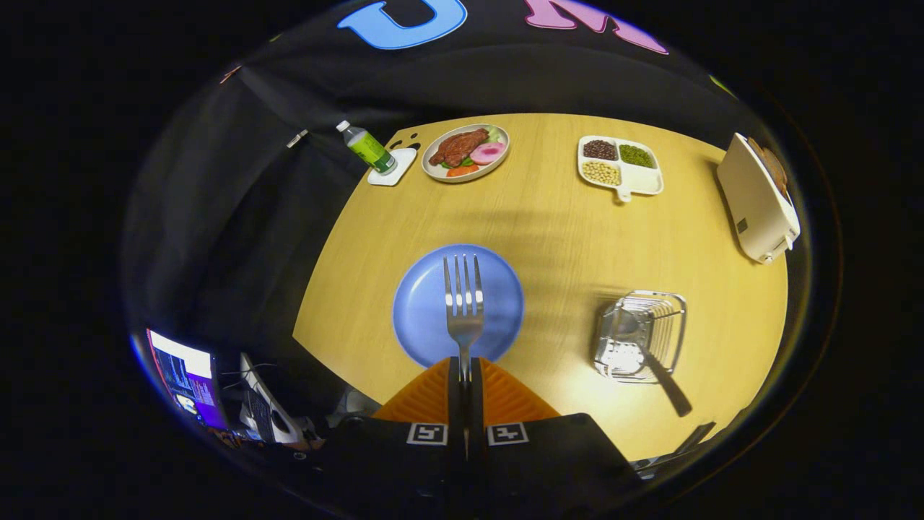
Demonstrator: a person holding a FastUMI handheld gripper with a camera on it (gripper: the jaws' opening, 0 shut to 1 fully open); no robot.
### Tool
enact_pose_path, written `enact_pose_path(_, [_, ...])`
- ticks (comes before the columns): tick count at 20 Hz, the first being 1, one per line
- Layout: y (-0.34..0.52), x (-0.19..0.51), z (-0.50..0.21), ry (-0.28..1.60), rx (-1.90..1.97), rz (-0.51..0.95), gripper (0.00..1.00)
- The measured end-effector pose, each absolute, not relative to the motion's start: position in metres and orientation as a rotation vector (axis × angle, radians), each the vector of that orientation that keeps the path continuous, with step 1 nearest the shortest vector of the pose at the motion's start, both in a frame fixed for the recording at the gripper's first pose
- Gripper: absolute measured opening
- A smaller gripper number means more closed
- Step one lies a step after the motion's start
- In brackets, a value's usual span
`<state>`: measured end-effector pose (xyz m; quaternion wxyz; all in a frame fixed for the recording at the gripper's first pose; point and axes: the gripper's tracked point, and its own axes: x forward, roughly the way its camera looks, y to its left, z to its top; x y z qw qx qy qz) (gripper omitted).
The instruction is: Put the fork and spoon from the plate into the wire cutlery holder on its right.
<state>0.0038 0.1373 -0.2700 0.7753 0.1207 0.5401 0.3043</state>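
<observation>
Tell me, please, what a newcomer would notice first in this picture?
The silver metal fork stands out first, clamped by its handle between the fingers of the gripper, tines pointing ahead over the round blue plate on the wooden table. To the plate's right stands the wire cutlery holder, with a dark-handled spoon already in it, its handle jutting out toward the table edge.

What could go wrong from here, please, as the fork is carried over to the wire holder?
1. The gripper pinches the fork only at its thin handle, so the fork might pivot or slip on the way.
2. The spoon already lies in the wire cutlery holder, its handle sticking out towards the gripper; the fork could knock it.
3. The holder looks light, so a low approach might push it across the table.
</observation>
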Motion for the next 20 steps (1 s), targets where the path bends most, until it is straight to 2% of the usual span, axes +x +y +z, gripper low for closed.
enact_pose_path(13, [0.013, 0.009, -0.315, 1.542, 0.032, 0.538, 0.06])
enact_pose_path(20, [0.0, 0.015, -0.337, 1.758, -0.129, 0.572, 0.06])
